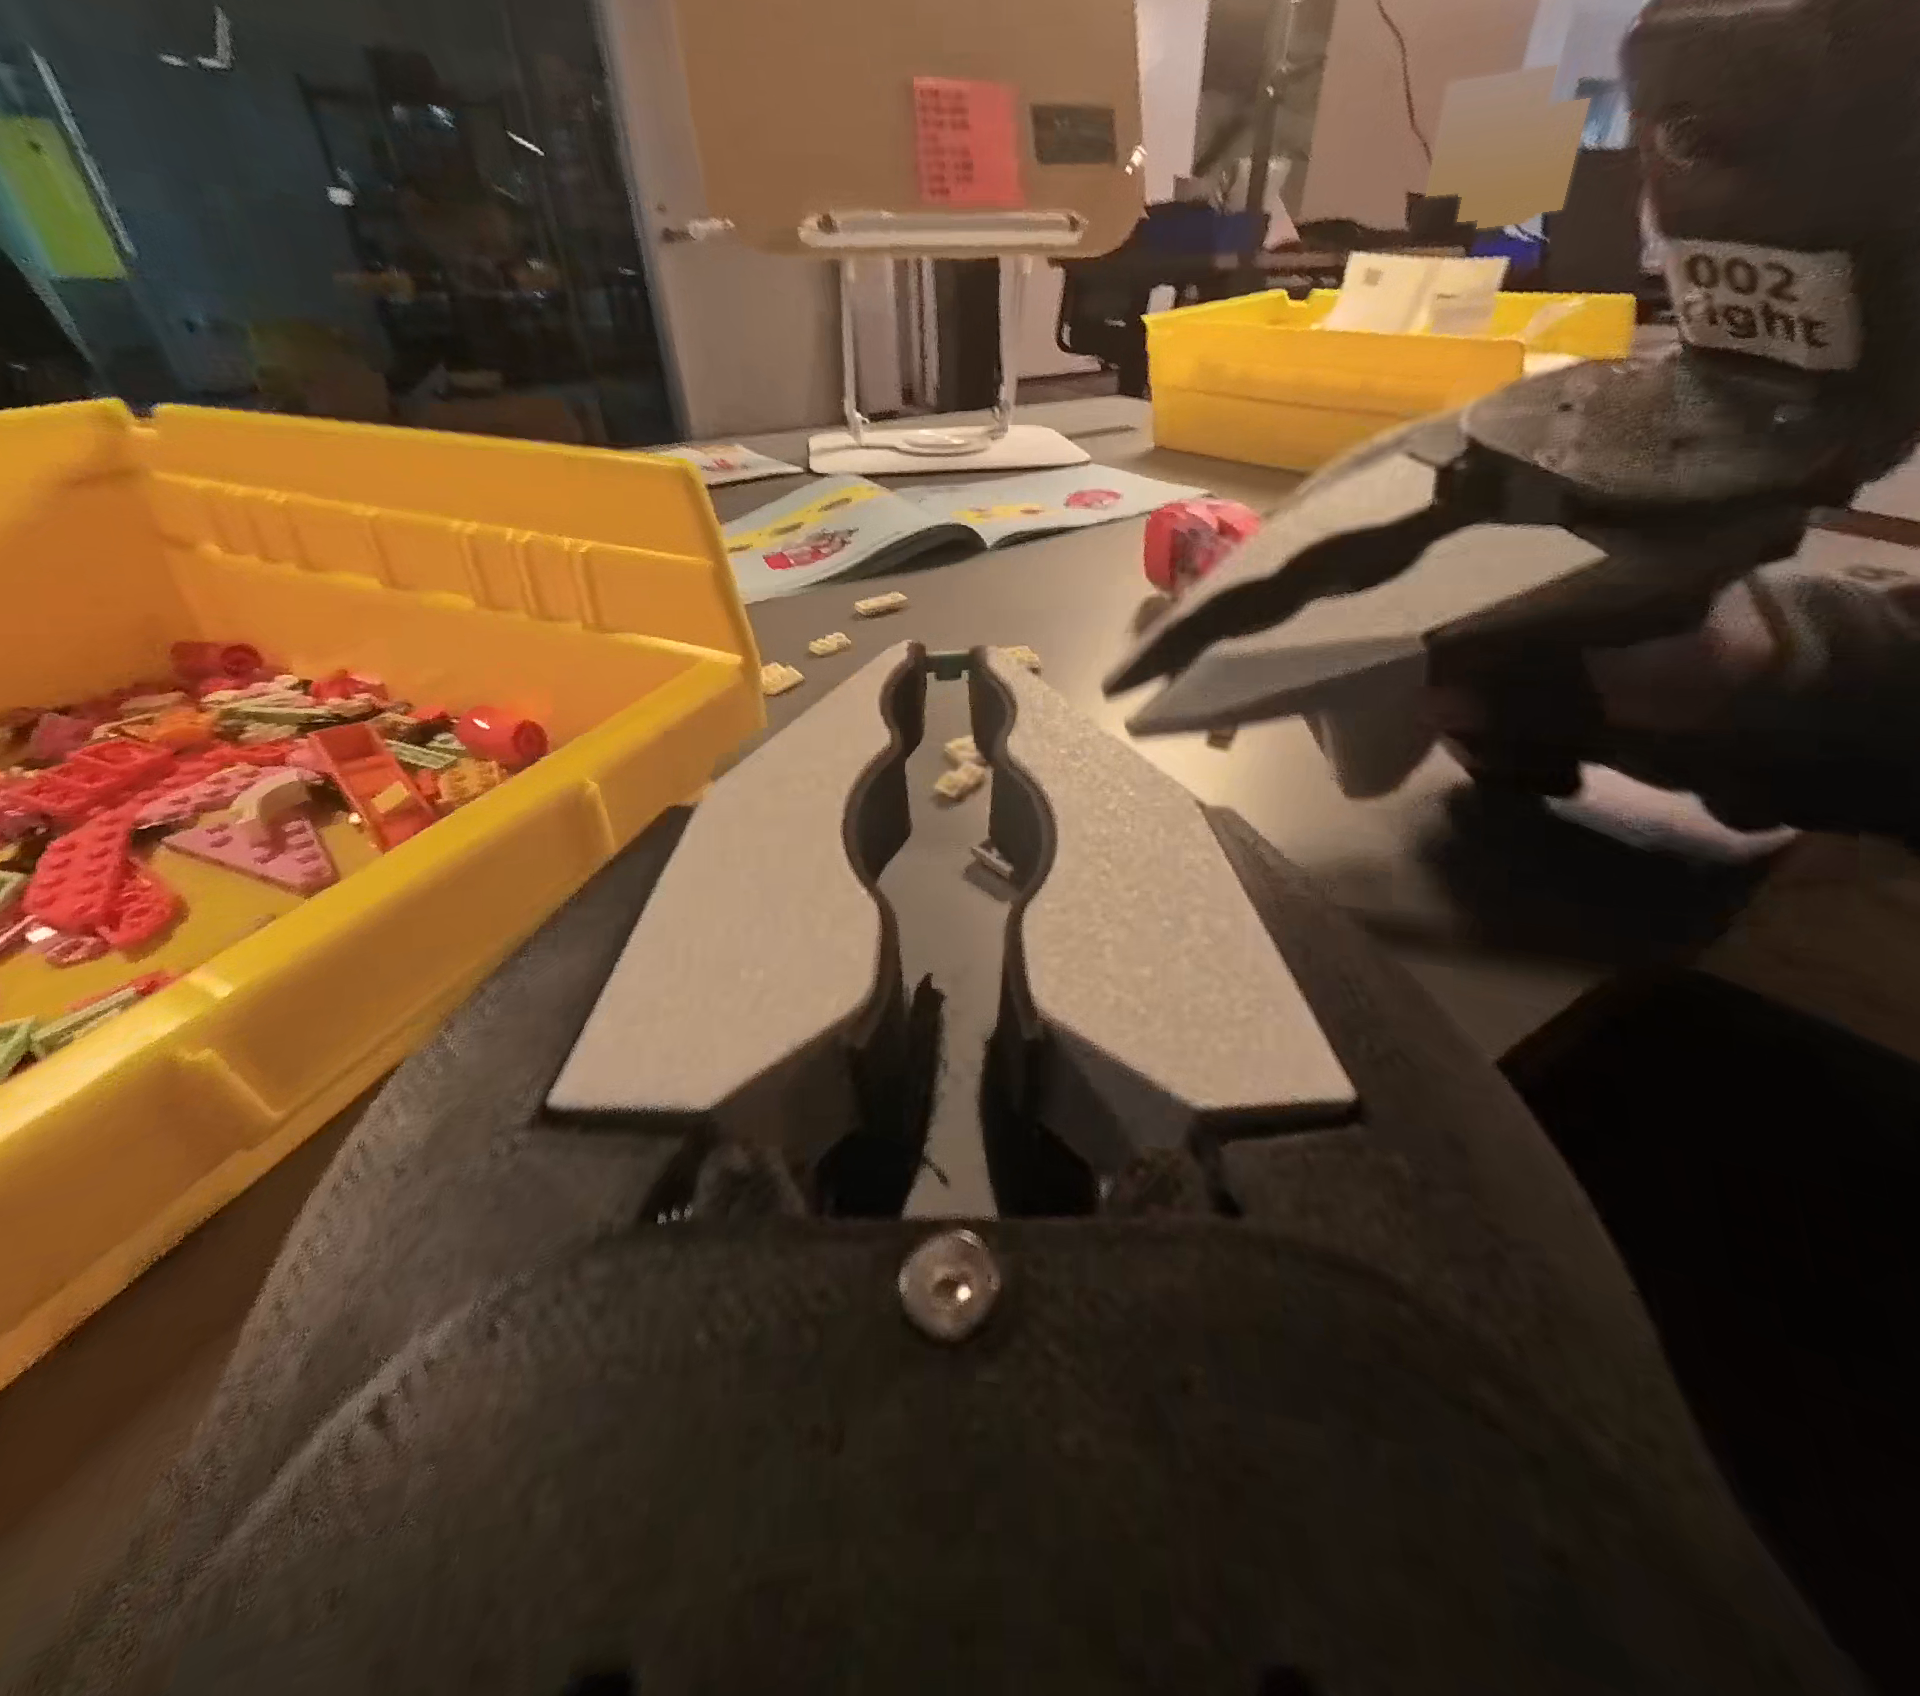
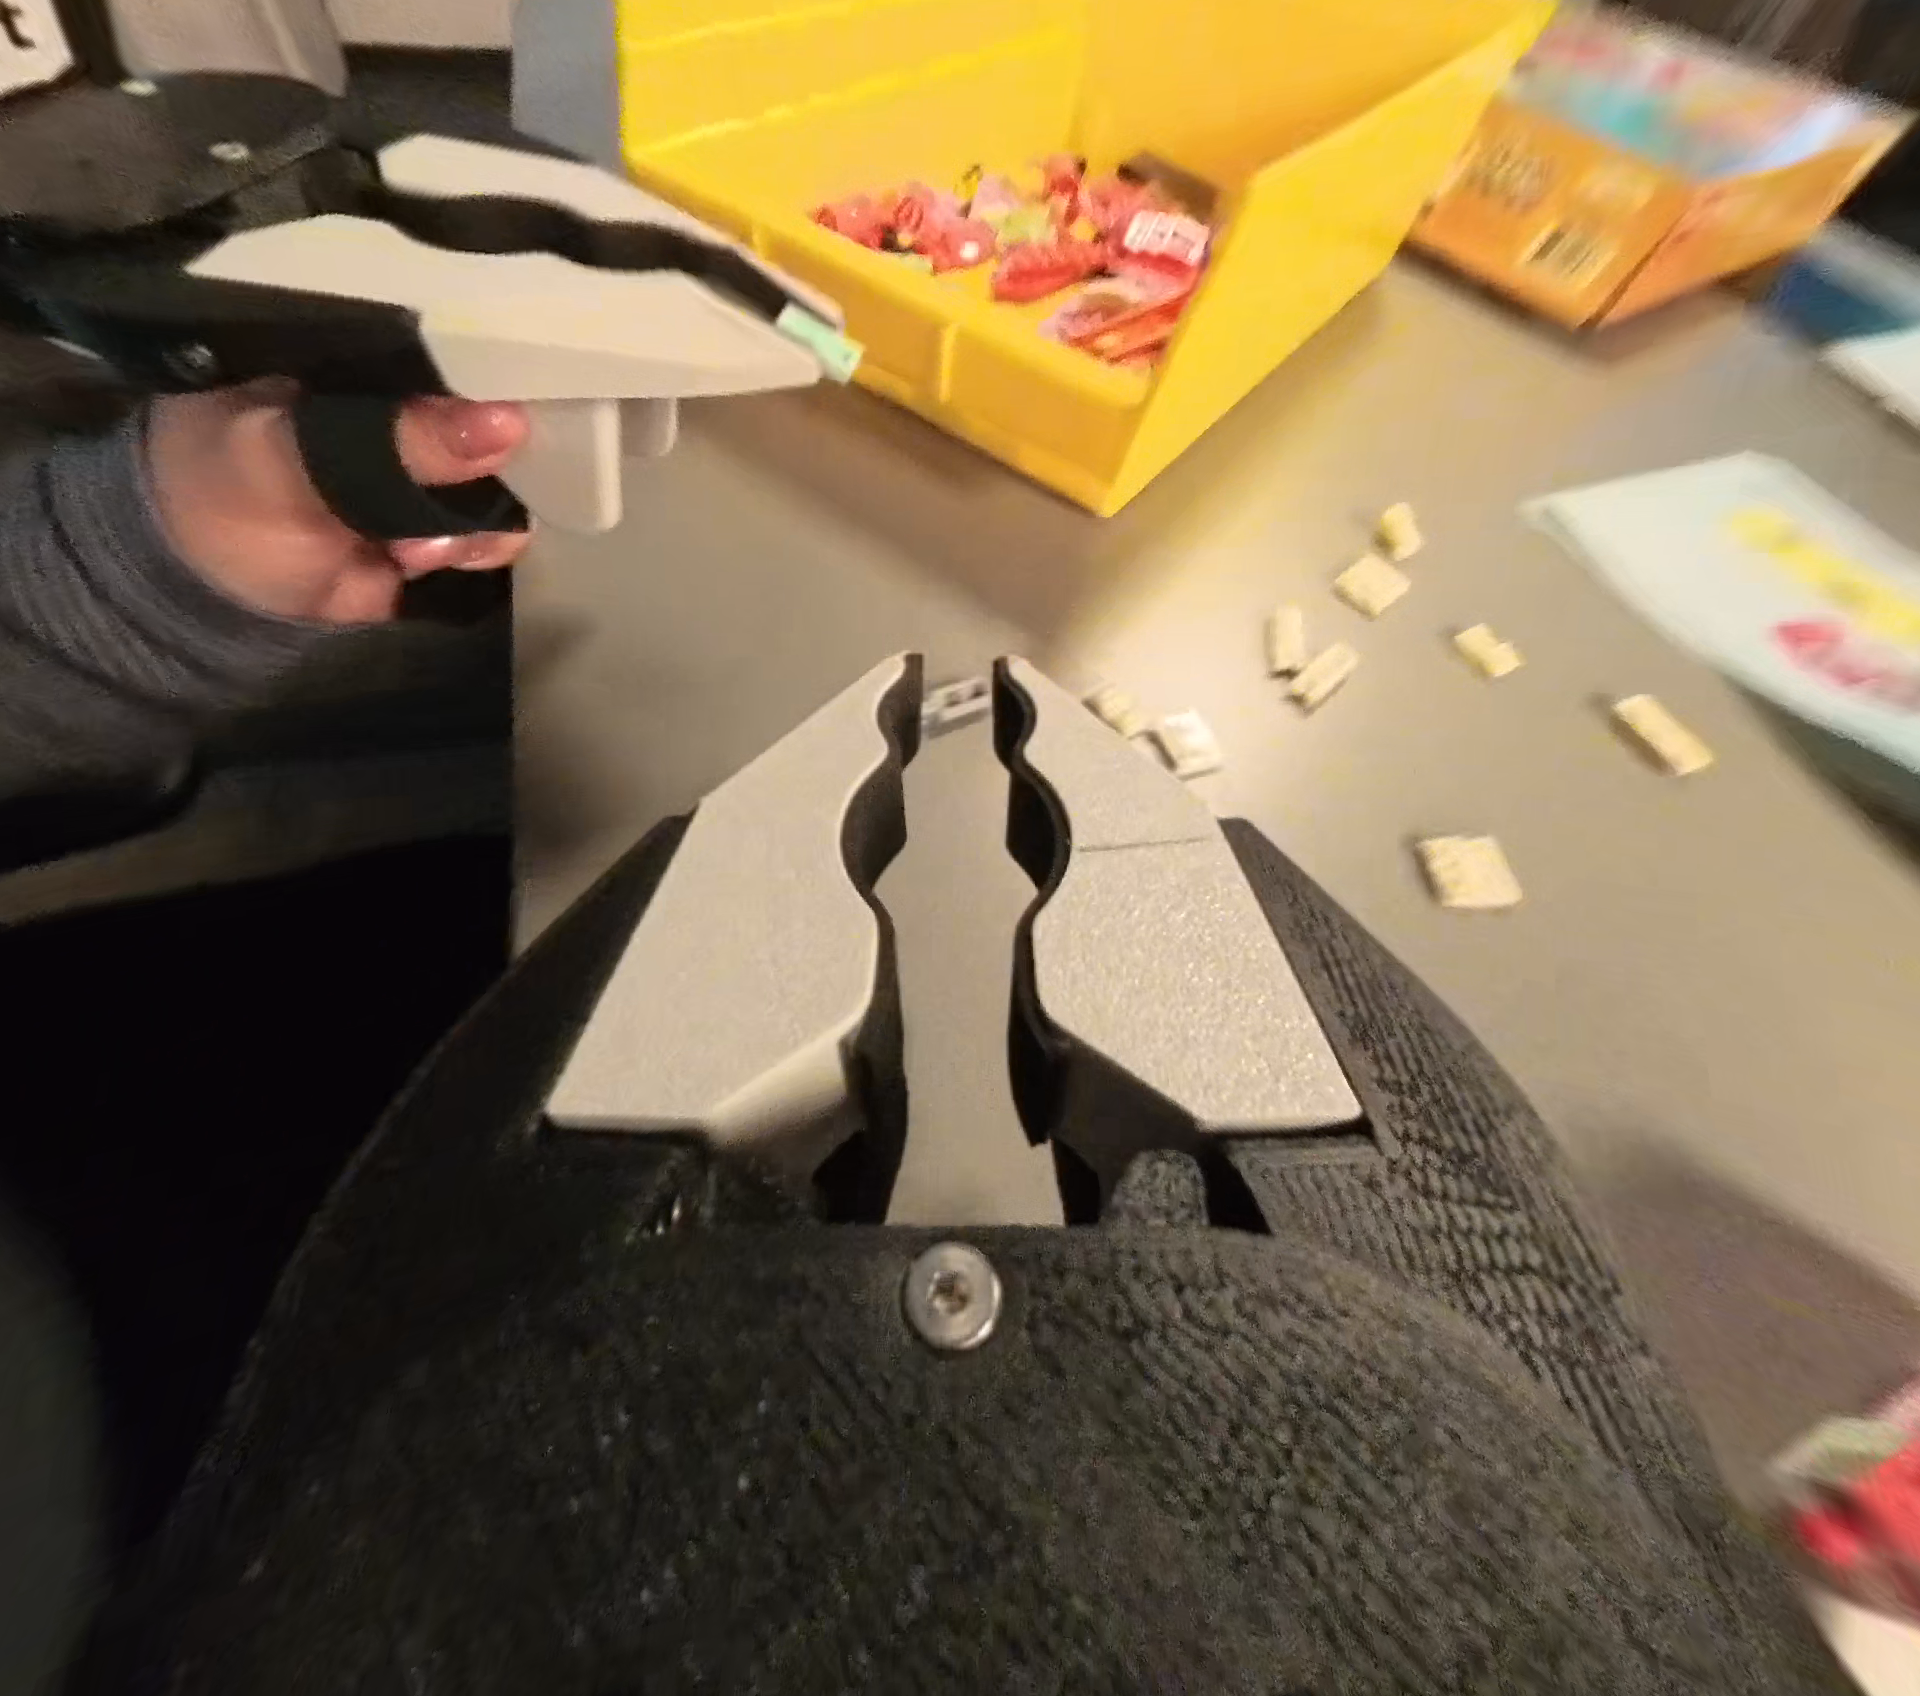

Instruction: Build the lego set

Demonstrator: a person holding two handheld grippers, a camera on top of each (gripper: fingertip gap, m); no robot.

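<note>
at frame centre, left gripper (image 1: 948, 667) pinches a small green plastic brick (image 1: 948, 662) | right gripper (image 2: 956, 690) slightly parted, empty, small grey brick (image 2: 958, 699) just beyond its tips

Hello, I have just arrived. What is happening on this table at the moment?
A person holds a two-finger gripper in each hand over a grey table. The left gripper pinches a small green brick at its fingertips, beside a yellow bin full of red and pink bricks. The right gripper is open and holds nothing; a small grey piece lies on the table just past its tips, with tan bricks scattered nearby.
</note>
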